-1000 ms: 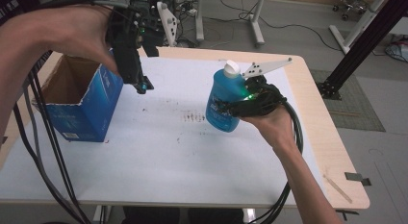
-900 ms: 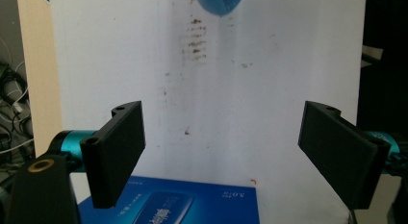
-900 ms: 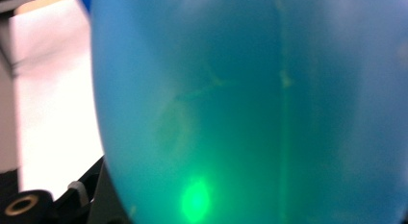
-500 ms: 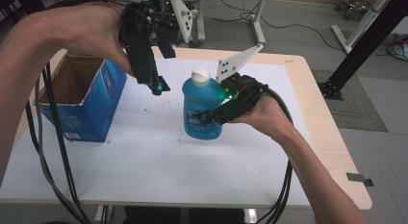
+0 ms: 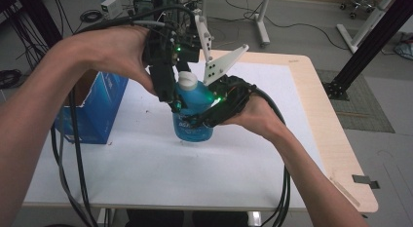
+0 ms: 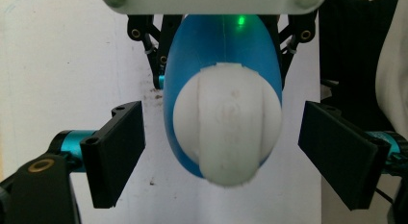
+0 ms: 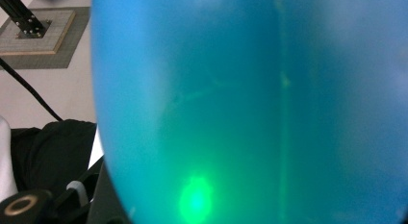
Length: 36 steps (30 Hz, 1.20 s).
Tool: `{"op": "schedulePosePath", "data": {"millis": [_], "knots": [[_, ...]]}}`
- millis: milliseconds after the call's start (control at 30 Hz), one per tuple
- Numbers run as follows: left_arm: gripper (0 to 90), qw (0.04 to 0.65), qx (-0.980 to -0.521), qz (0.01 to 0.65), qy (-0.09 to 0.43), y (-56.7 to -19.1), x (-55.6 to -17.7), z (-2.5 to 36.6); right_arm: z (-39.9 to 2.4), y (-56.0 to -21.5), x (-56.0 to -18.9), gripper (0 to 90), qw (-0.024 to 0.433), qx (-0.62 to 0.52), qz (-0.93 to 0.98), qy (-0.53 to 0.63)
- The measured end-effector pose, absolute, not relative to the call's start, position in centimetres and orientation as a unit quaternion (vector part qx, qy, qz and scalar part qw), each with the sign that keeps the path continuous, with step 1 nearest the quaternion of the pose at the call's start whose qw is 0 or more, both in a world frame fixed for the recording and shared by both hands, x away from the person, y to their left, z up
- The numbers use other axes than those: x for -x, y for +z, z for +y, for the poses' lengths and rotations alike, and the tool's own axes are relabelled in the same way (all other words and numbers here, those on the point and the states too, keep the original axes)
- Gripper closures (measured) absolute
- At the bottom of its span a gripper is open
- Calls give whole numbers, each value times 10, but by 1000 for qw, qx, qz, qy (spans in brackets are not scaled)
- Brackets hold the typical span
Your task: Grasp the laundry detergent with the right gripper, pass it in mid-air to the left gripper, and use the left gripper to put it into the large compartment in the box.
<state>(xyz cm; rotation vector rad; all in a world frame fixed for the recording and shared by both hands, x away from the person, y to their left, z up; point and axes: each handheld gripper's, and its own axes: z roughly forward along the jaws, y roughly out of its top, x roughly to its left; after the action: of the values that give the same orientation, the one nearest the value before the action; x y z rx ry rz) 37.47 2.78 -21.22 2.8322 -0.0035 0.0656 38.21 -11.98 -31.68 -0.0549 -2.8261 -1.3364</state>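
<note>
Right hand-held gripper (image 5: pixel 202 121) grips the blue-liquid bottle (image 5: pixel 192 115) (white-capped); left hand-held gripper (image 6: pixel 226 156) open around its cap (image 6: pixel 227 125).

We see the blue plastic bottle with a white cap (image 5: pixel 192 115) standing upright on the white-topped wooden table (image 5: pixel 272 159), near its middle; the open blue cardboard box (image 5: pixel 95 112) sits on the same table to the bottle's left, near the left edge, apart from it; the right gripper (image 5: pixel 207 117) comes in from the right and clasps the bottle's body; the left gripper (image 6: pixel 221 154) hangs above, its jaws to either side of the white cap (image 6: pixel 226 130), not touching; behind the table lies the floor with black cables (image 5: pixel 87 15).
</note>
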Motion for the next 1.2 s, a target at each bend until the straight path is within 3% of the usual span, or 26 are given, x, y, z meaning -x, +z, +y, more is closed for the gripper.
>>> {"op": "schedulePosePath", "data": {"millis": [533, 1200], "knots": [[169, 160, -987, 2, 29, -220, -375, 19, -119, -318, -383, 456, 11, 22, -902, -431], [271, 148, -989, 0, 27, -225, -376, 18, -117, -320, -383, 455, 9, 19, -903, -429]]}}
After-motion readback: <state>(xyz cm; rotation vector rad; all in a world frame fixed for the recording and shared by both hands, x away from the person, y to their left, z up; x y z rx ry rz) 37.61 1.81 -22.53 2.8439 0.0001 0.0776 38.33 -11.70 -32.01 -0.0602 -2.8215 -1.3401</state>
